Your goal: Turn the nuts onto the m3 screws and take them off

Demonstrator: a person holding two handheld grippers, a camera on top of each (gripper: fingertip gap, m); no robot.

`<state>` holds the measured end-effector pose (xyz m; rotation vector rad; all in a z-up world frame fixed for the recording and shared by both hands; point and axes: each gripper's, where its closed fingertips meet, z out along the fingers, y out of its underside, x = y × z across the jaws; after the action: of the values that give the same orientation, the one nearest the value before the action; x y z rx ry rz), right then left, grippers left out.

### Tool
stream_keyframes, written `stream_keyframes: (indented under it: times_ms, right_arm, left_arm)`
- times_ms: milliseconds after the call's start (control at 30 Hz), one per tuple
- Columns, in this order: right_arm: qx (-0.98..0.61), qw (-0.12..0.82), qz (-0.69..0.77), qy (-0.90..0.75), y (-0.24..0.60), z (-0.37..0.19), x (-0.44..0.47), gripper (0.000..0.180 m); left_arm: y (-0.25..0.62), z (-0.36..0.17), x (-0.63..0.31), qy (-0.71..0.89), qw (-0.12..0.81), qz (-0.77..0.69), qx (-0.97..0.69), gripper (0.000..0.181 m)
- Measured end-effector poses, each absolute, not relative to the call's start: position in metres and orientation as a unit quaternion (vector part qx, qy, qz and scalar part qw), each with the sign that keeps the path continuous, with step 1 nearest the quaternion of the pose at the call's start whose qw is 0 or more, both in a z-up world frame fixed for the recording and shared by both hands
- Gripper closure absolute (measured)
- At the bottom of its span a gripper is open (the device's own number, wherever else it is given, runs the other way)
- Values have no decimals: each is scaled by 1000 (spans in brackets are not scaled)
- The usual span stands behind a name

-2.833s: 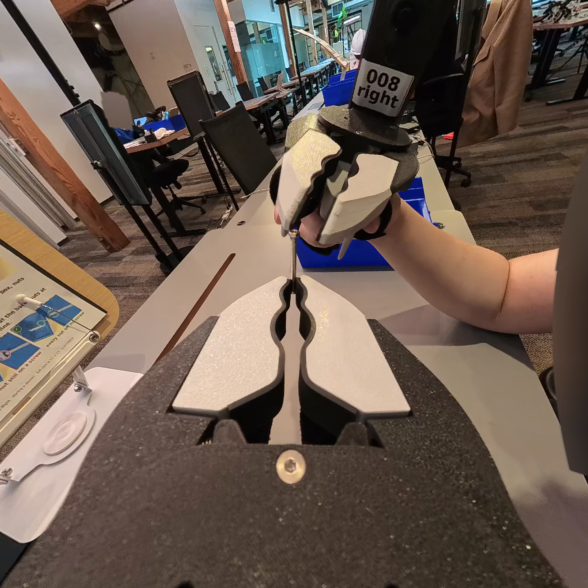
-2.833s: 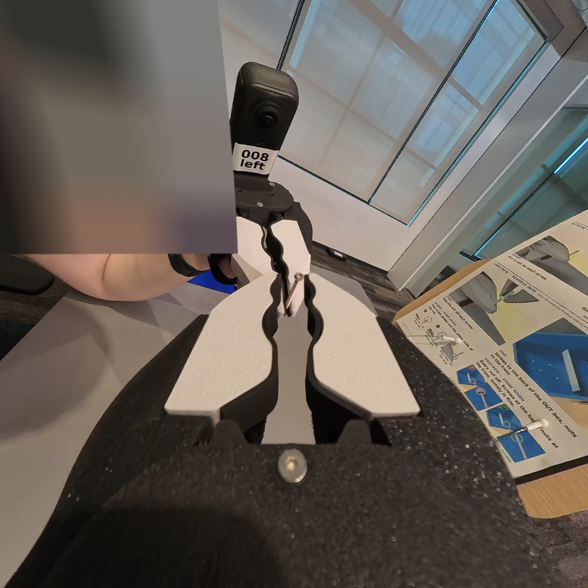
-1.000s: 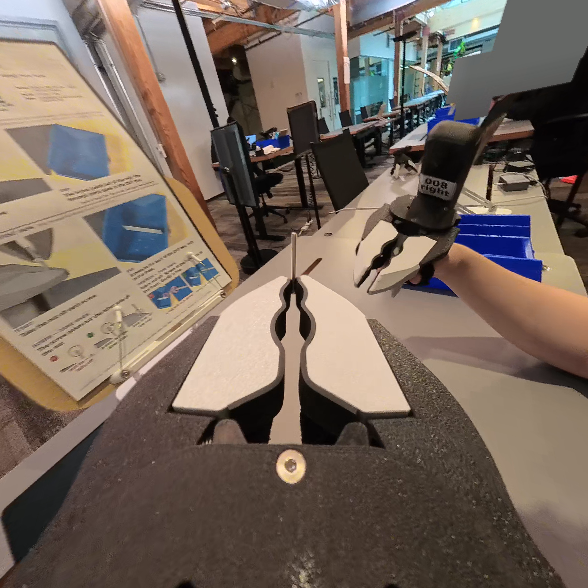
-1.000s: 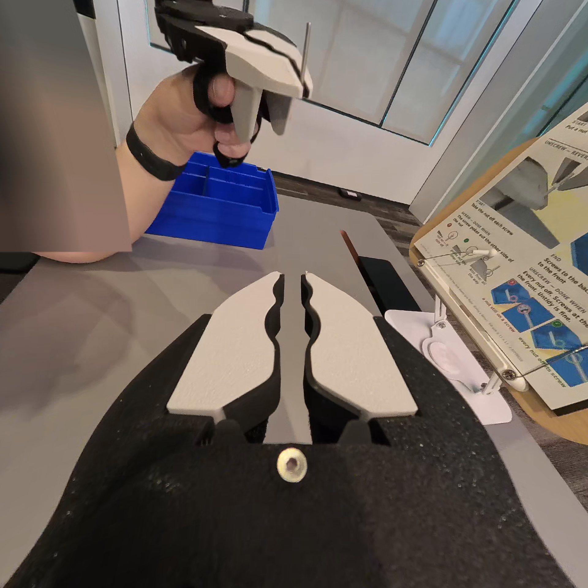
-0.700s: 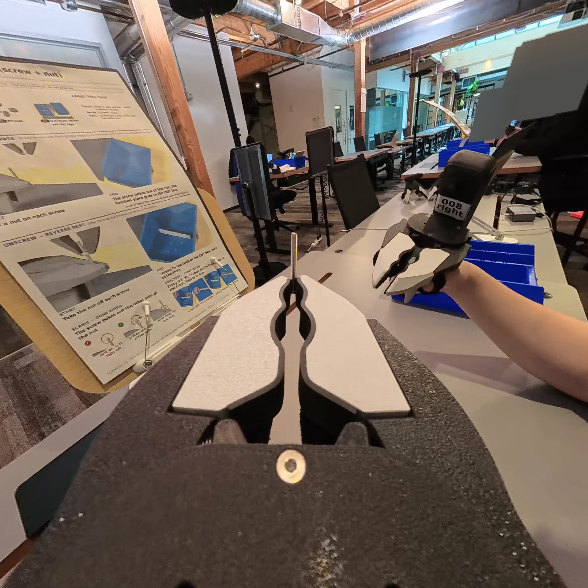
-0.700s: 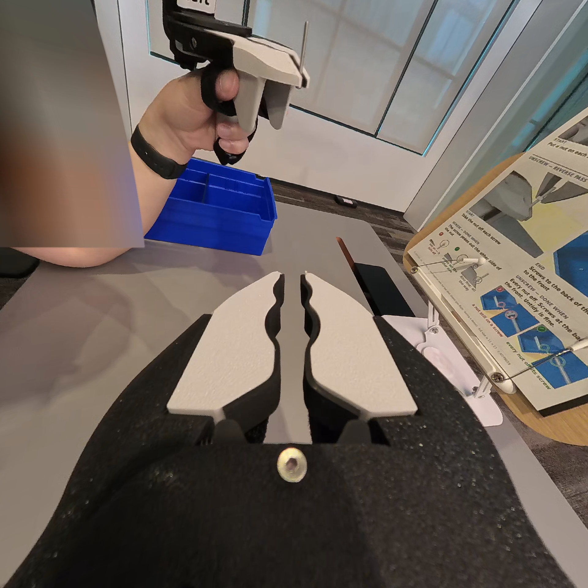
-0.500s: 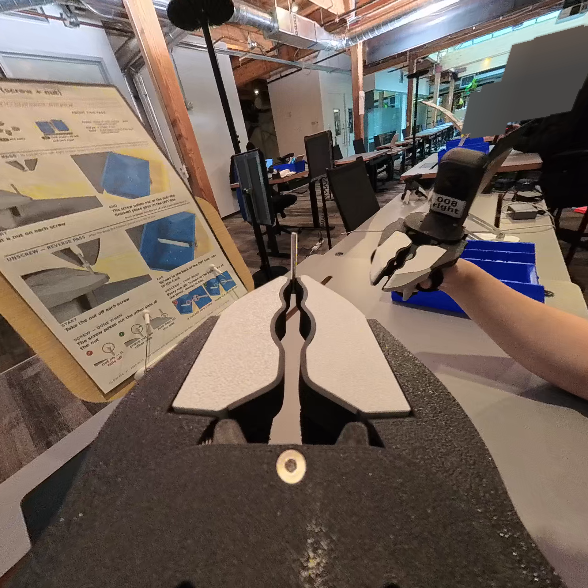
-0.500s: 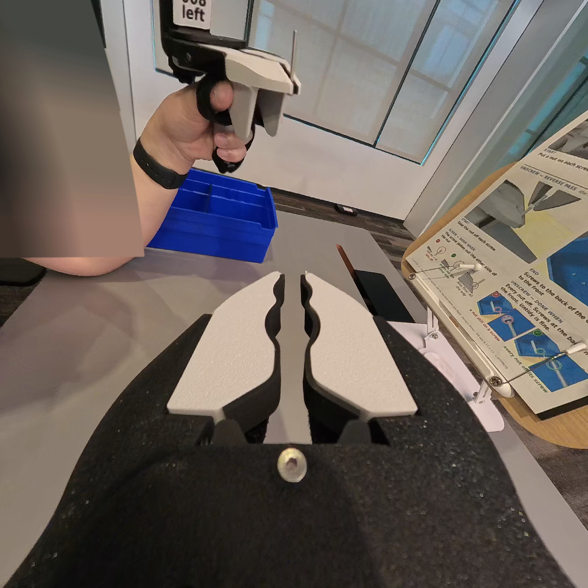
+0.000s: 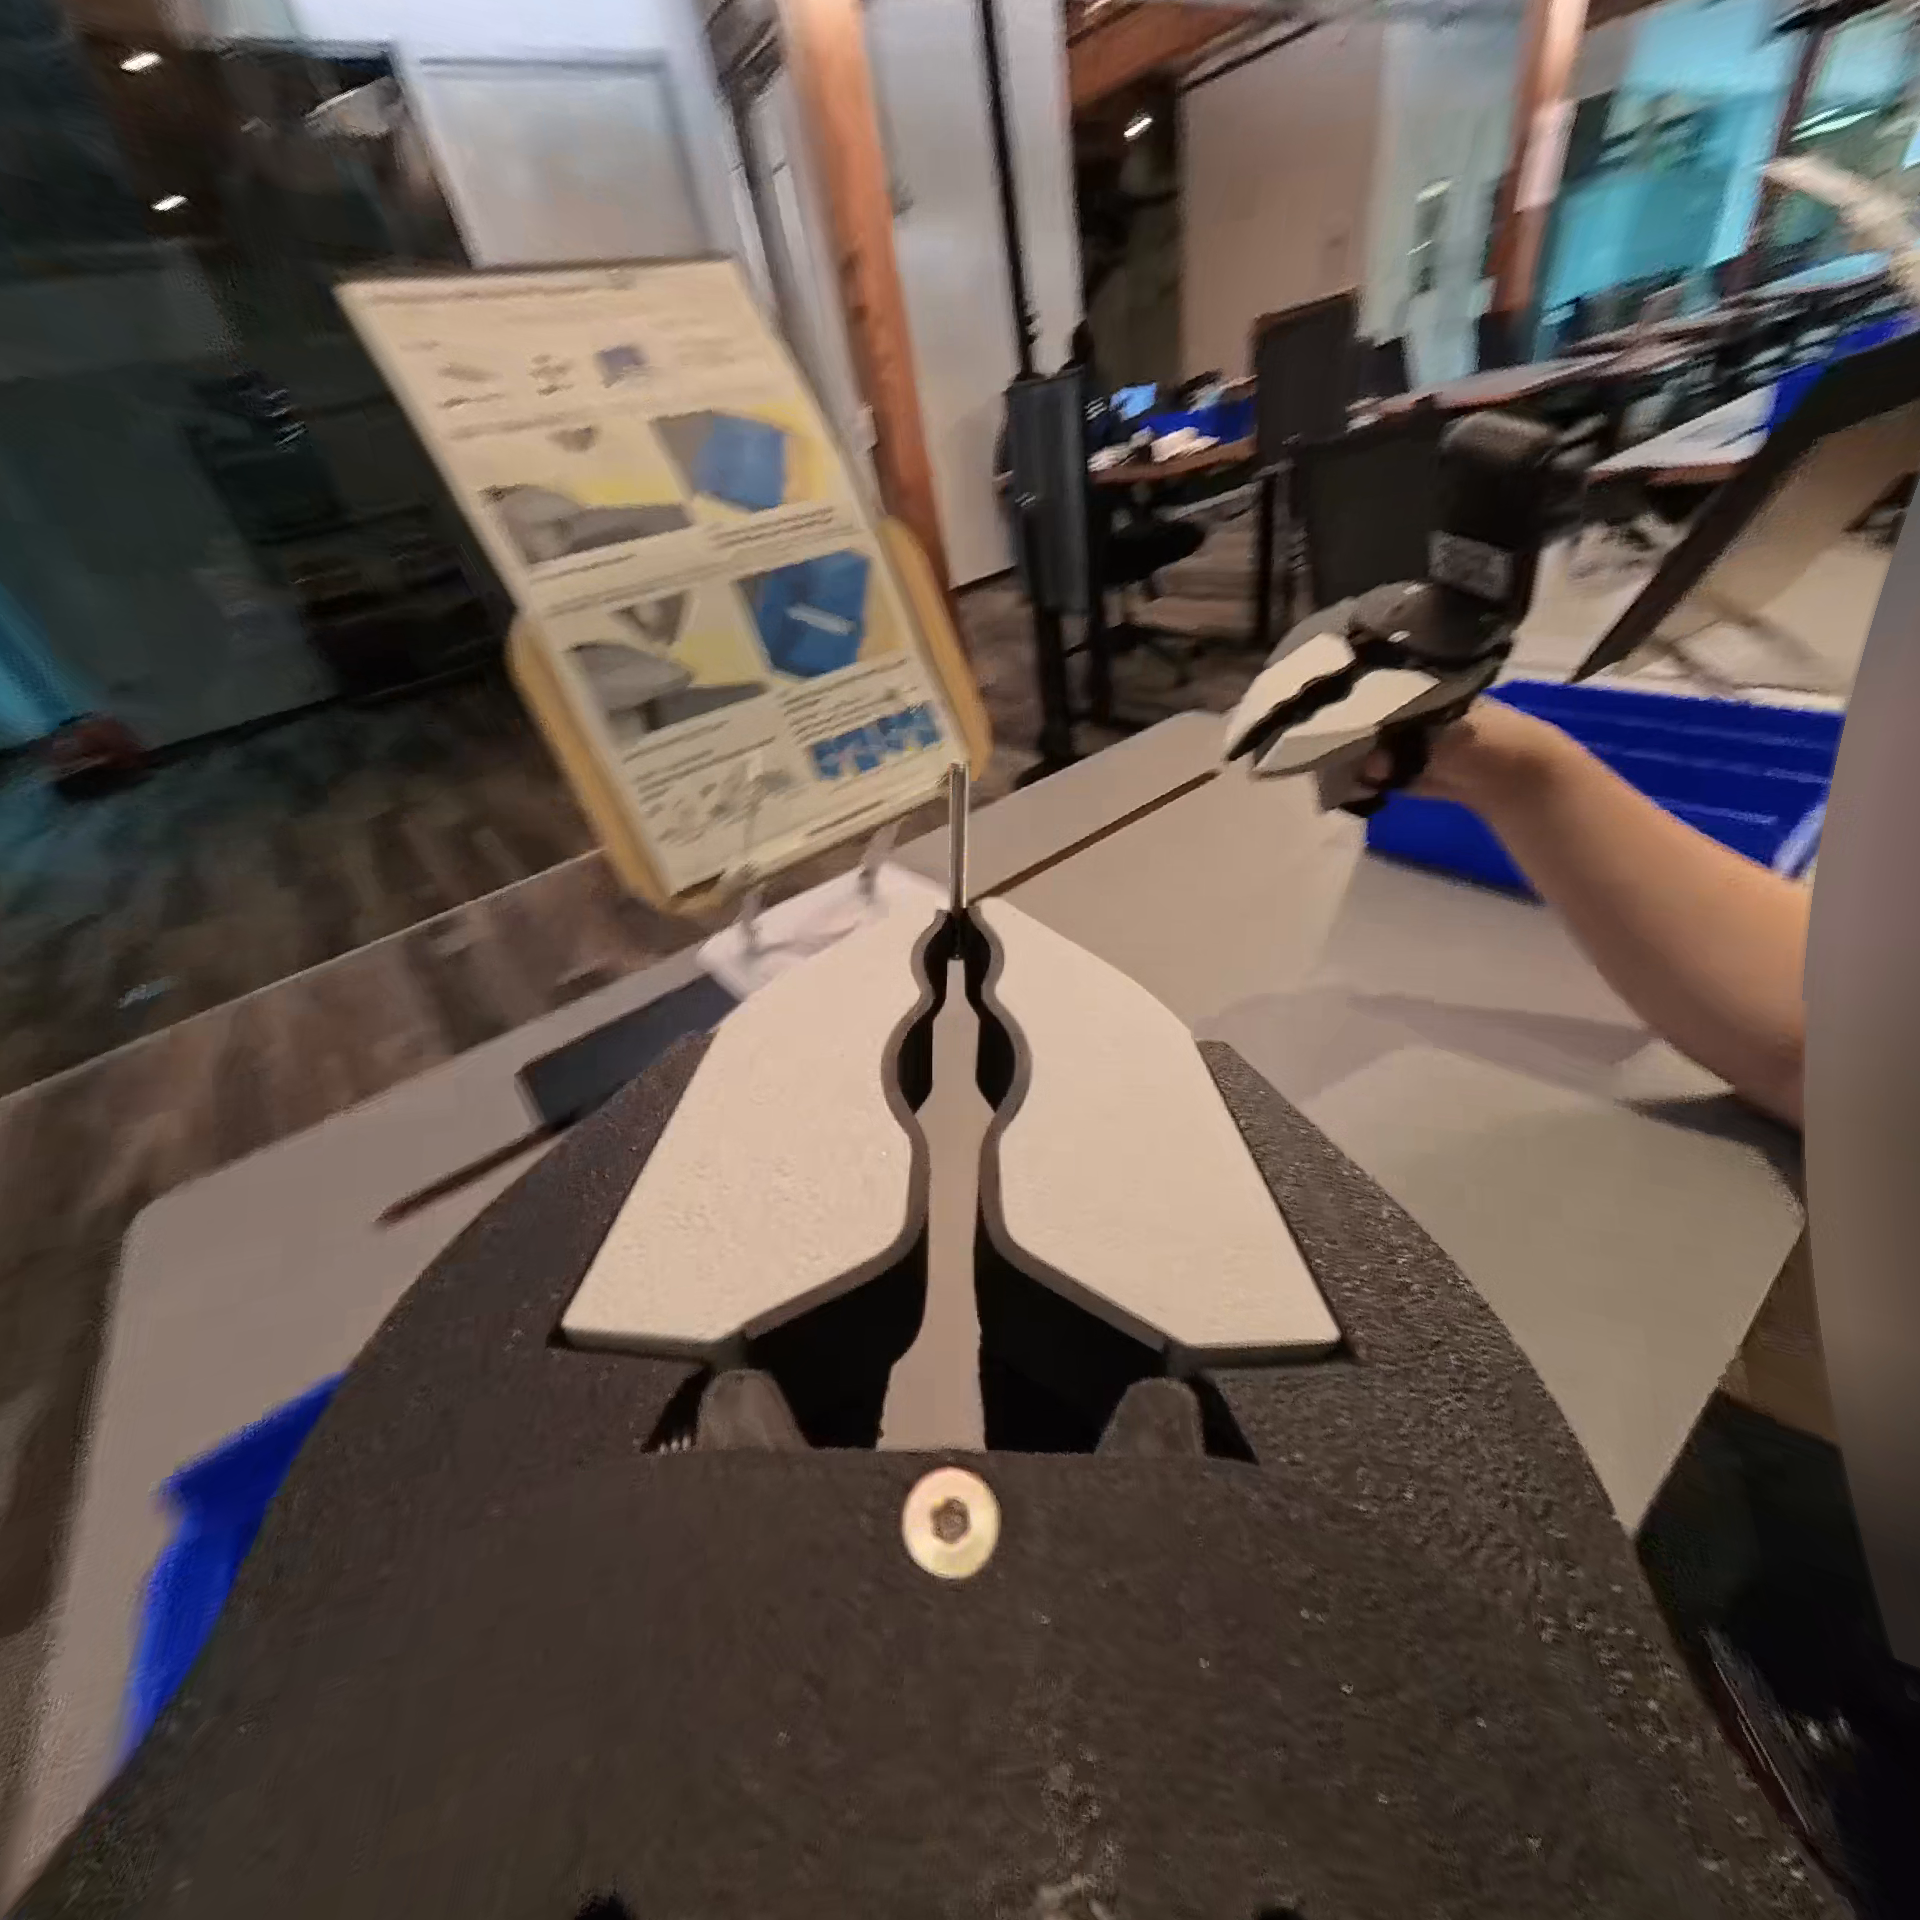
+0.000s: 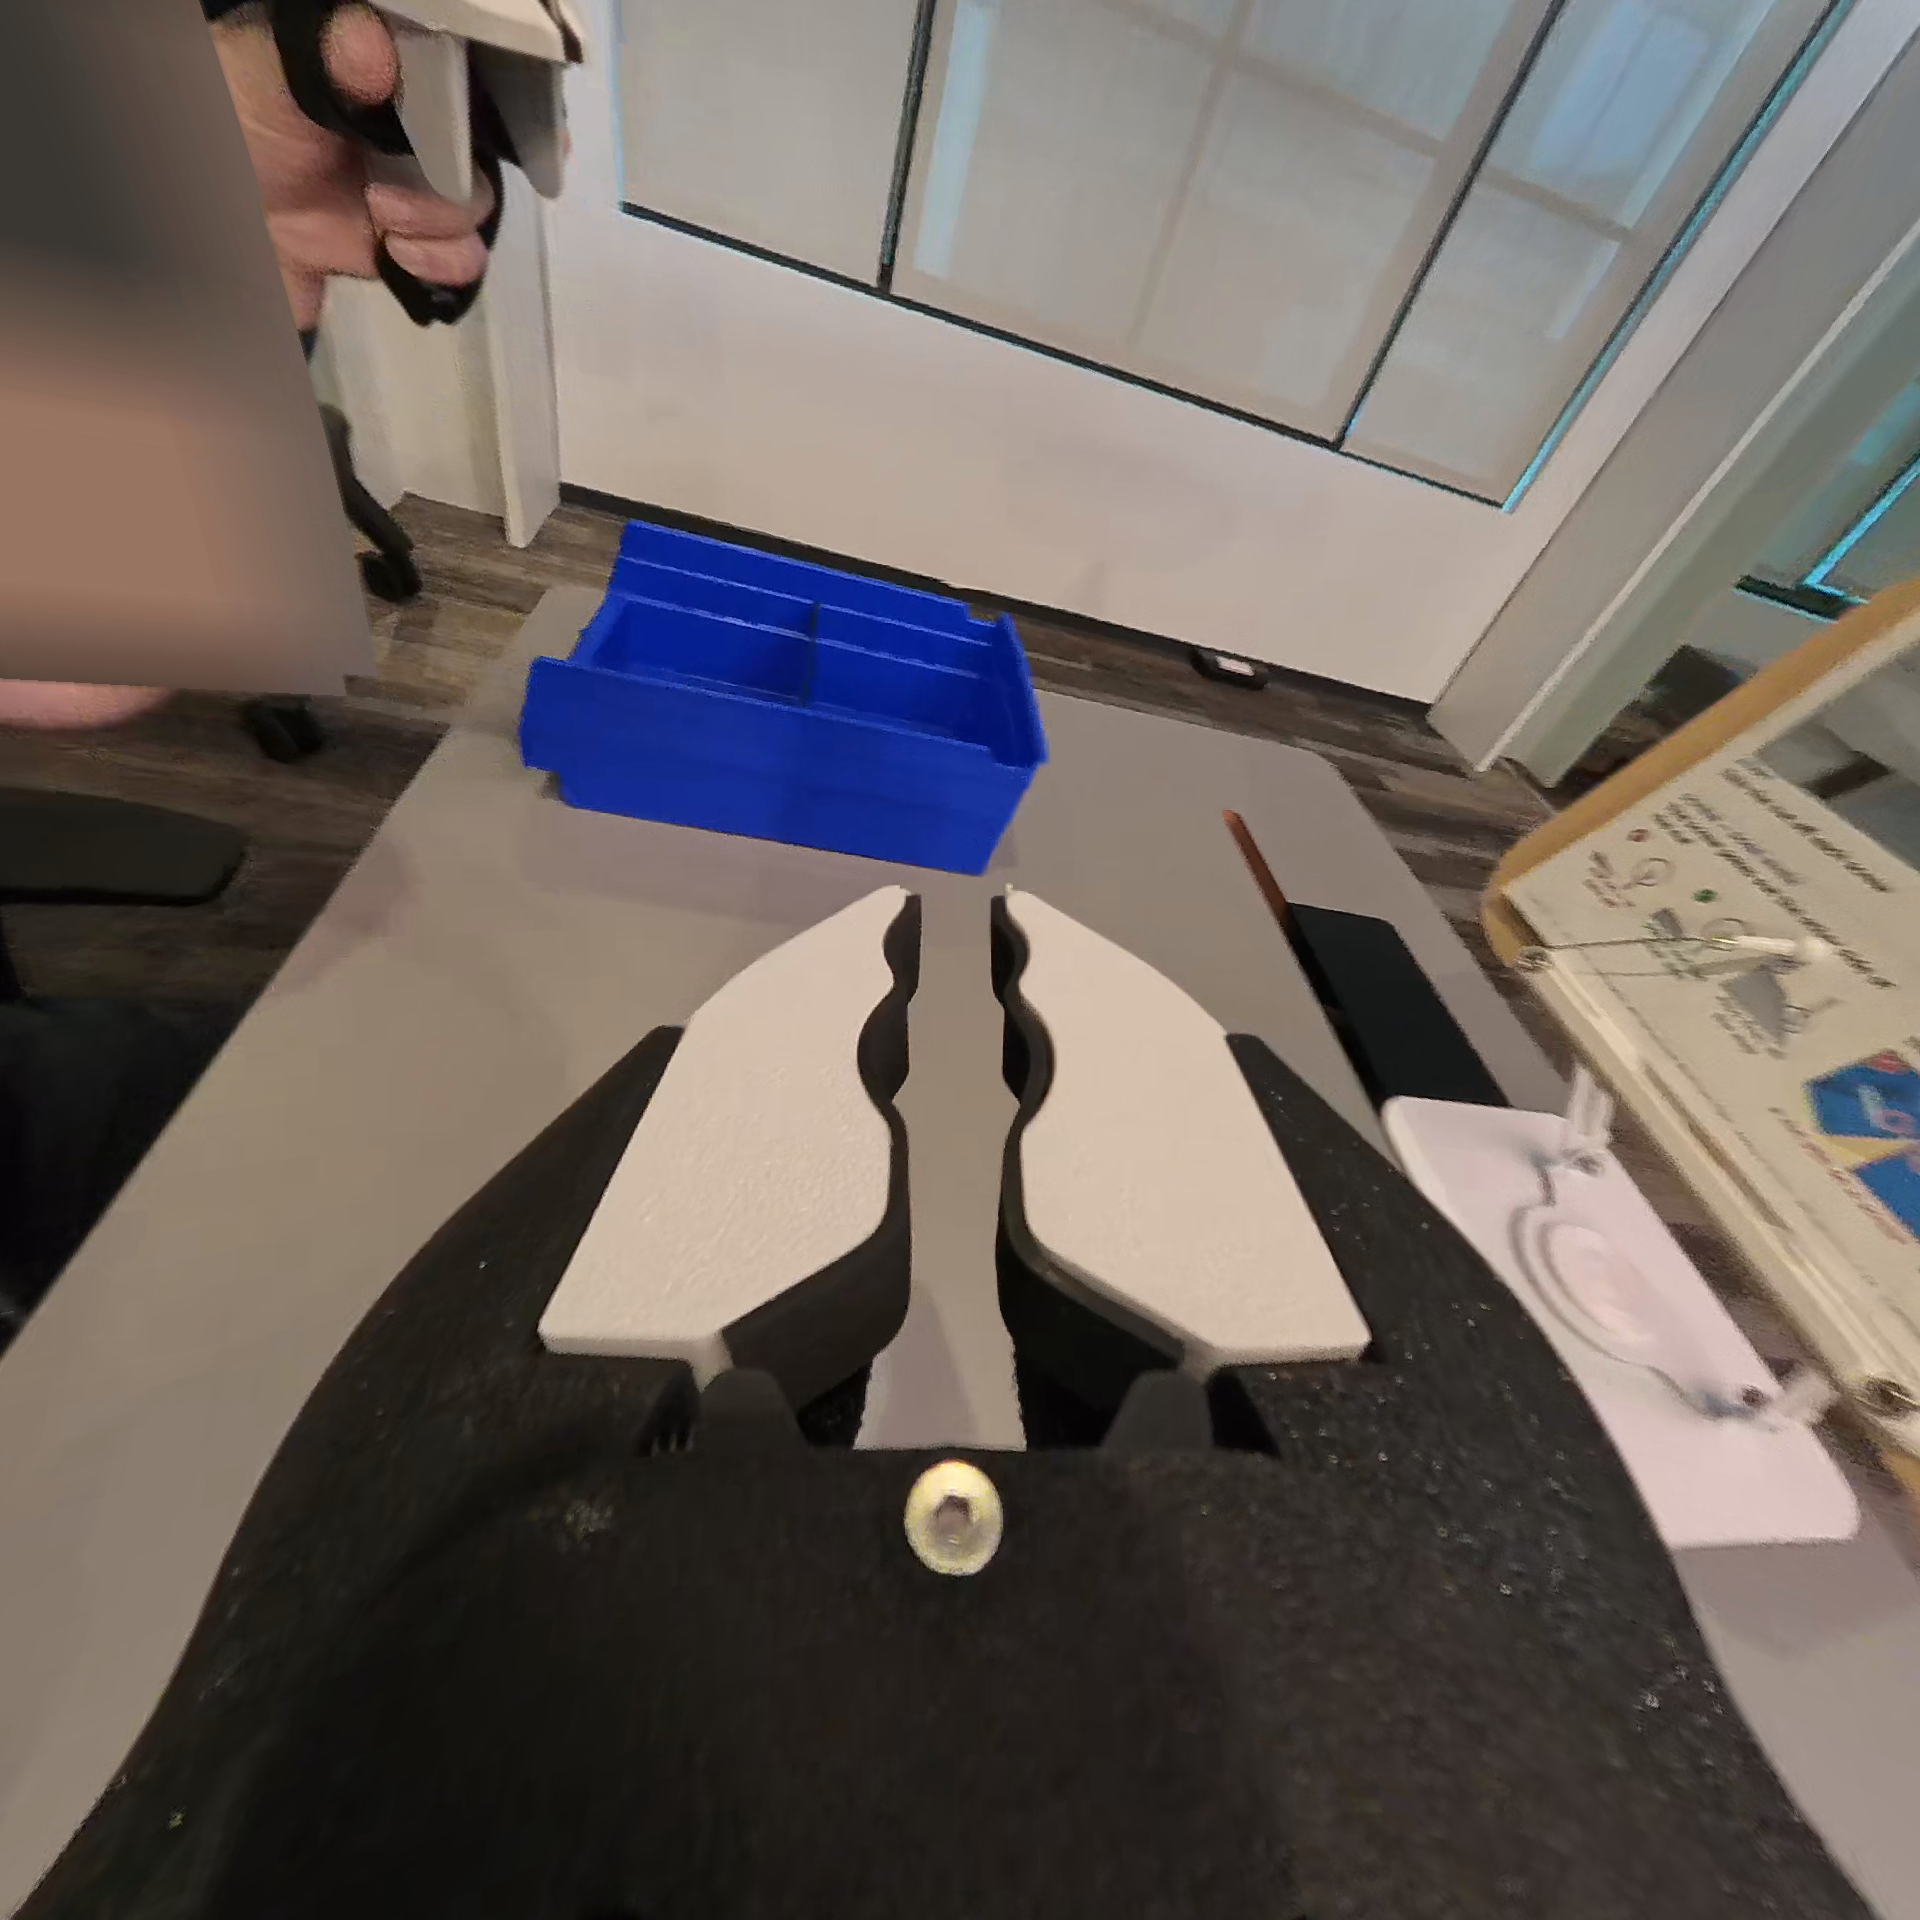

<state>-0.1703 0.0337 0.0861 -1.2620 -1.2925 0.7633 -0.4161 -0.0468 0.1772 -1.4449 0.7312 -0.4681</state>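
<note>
Screw (image 9: 960,836) stays pinched in left gripper (image 9: 958,914); right gripper (image 10: 954,902), slightly parted and apparently empty, has withdrawn: nut seemingly off.

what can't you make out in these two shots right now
- Nut on the screw: too small and blurred in the left wrist view.
- Left claw: cut off by the right wrist view's top edge.
- Blue bin contents: hidden by its front wall.
</note>
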Motion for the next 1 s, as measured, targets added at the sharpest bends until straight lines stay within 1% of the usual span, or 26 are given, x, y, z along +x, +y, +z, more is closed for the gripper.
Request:
stream_keyframes:
  times_ms: [233, 367, 533, 667, 767, 900, 1000]
  right_arm:
    - [-563, 473, 412, -538, 12, 47, -241, 166]
    - [-572, 484, 426, -508, 16, 51, -285, 167]
    - [-573, 522, 424, -468, 31, 71, -344, 167]
    - [-551, 550, 389, -493, 31, 84, -394, 168]
    - [-539, 551, 377, -513, 26, 88, -425, 168]
    - [-538, 545, 361, -532, 24, 76, -454, 169]
    - [-548, 536, 356, -535, 28, 63, -465, 169]
  left_arm:
    - [-137, 139, -598, 183, 677, -78, -708, 179]
    - [-177, 99, -694, 131, 685, -35, -716, 179]
    - [-188, 30, -798, 74, 672, -20, -736, 179]
    - [-184, -18, -846, 48, 669, -35, -741, 179]
    - [-181, -46, -868, 48, 661, -25, -748, 179]
    - [-177, -73, -881, 47, 661, -44, -747, 179]
    - [-175, -82, -884, 51, 663, -55, -745, 179]
